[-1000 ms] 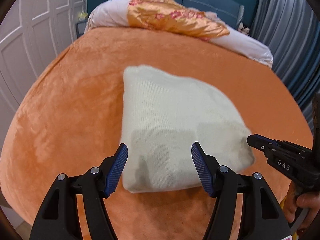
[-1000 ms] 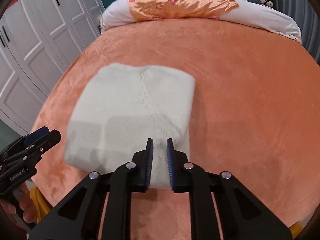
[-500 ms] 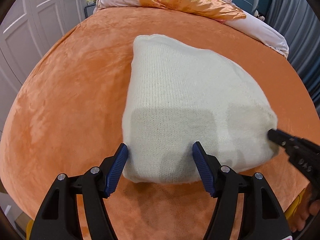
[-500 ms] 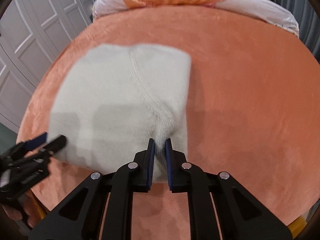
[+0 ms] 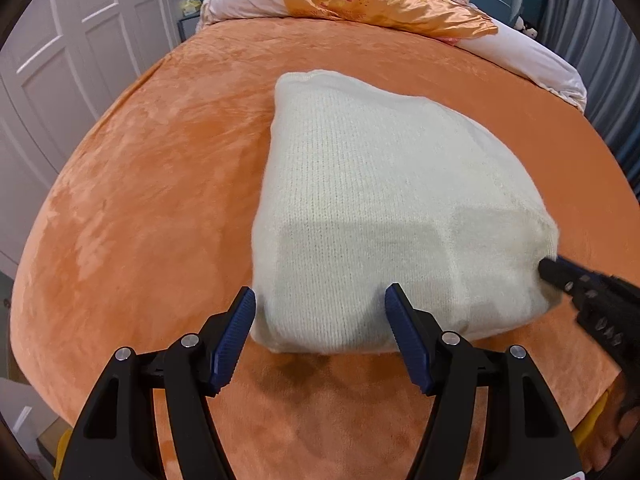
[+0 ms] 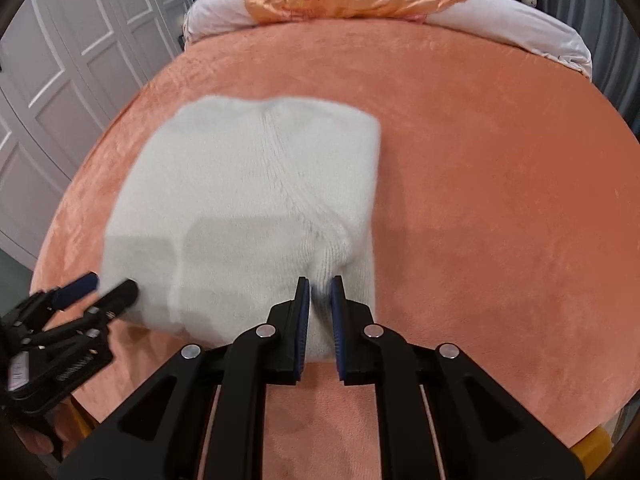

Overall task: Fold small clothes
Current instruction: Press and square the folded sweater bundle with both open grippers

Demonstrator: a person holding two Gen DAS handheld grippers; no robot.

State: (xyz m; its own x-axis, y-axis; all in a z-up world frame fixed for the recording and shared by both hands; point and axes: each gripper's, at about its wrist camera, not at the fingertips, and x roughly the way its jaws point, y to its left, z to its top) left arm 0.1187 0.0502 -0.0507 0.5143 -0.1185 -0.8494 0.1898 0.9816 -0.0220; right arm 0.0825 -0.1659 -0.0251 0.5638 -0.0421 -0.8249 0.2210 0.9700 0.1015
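Sweater (image 5: 384,216) lies folded on the orange bed (image 5: 152,184), a cream knit block running away from you toward 12 o'clock, its long axis pointing at the pillows (image 5: 384,4); near edge sits right at your fingertips. Your left gripper (image 5: 320,312) stands about half open, jaws straddling the near left corner at 12 o'clock, blue pads (image 5: 236,336) to either side of the knit and not pressing it, so nothing is held there. Your right gripper (image 6: 320,308) is nearly closed, with a ridge of knit pinched between the pads at the near right corner; in the left view its tip (image 5: 556,272) sits at 3 o'clock, sunk into the sweater's edge. Both hands are at the same near edge, one per corner, so neither is nearer. Judgement: the left must close on its corner before any lift toward 12 o'clock; lifting on the right pinch alone would likely skew the fold.
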